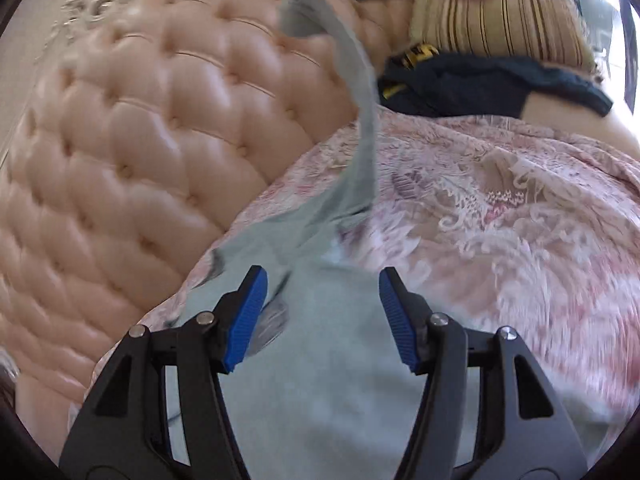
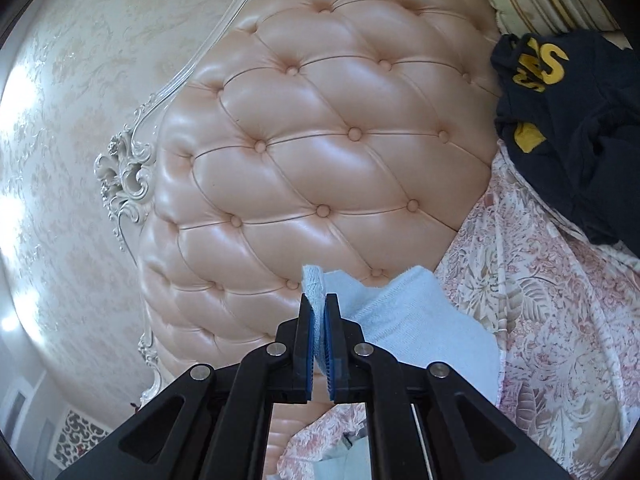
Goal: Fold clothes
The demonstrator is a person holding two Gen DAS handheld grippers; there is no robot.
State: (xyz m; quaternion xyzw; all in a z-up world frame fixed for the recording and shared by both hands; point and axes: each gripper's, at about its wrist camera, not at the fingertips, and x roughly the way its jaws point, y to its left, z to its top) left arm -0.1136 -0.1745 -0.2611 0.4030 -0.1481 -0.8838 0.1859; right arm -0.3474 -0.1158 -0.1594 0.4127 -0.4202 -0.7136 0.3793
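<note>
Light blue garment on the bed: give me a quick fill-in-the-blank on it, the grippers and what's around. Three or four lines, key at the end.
1. The right gripper is shut on the light blue garment, while the left gripper is ____.
2. The lettering on the dark navy garment is ____.
3. The headboard is tufted and ____ in colour.
4. The pillow has a ____ pattern.

Missing words: open; yellow; pink; striped
</note>
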